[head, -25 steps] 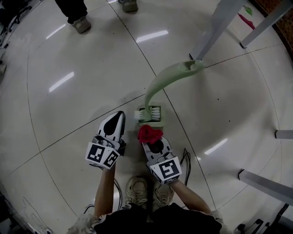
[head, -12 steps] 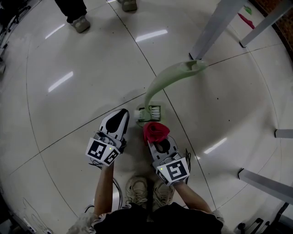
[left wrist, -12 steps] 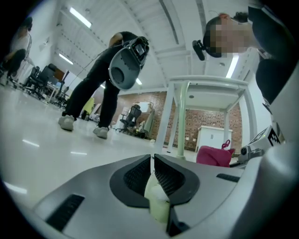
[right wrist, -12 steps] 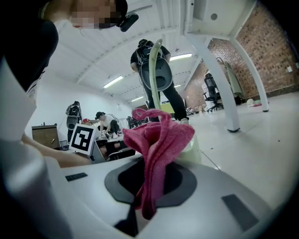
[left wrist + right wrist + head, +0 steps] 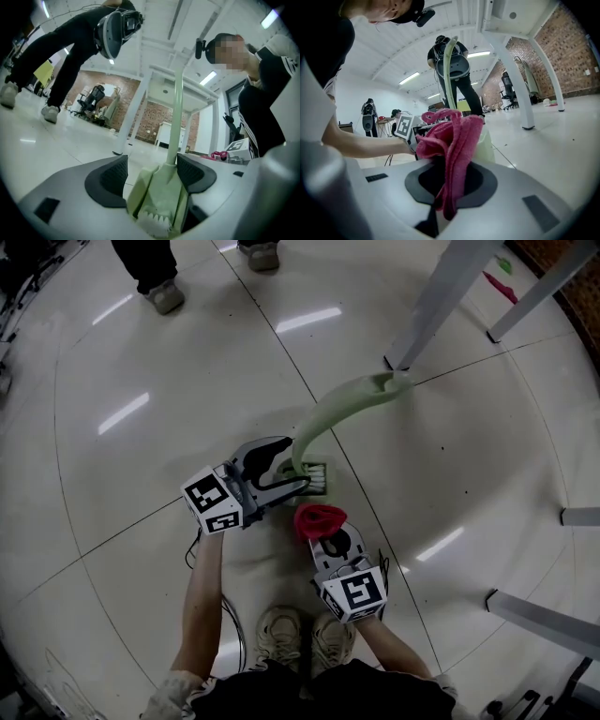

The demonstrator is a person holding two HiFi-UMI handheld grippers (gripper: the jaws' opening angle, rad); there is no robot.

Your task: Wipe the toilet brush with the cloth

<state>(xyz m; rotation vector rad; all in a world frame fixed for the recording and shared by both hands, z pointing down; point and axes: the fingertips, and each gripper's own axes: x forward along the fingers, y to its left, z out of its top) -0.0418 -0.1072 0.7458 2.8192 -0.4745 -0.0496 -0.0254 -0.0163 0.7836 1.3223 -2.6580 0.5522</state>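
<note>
- The step in hand, as we read it, is steadying the brush (image 5: 330,412). Wiping has not begun, for the cloth (image 5: 319,517) is near the brush but apart from it.
- The brush, pale green with a long curved handle, stands in its holder (image 5: 317,476) on the floor (image 5: 169,381), just ahead of our shoes (image 5: 279,632). No edge or corner of the floor shows, so we can place it only out on the open tiles, its handle tip leaning toward the foot of a white leg (image 5: 405,352).
- Our left gripper (image 5: 296,463) lies level, side-on to the holder, and its jaws have just been opening. They stand wide, one on either side of the spot where the handle meets the holder. The pads do not look to press on it, though one sits very close.
- Our right gripper (image 5: 322,532) is clamped on the red cloth, which bunches up out of its jaws just beside the holder.
- The next move, in our judgement, calls for the left jaws to close on the holder or the handle's foot so the brush cannot tip. The right gripper would then carry the cloth onto the handle and rub along its curve.
- The risk we see is that the tall handle may be top-heavy. A push from the cloth before the left grip is firm could topple it.
</note>
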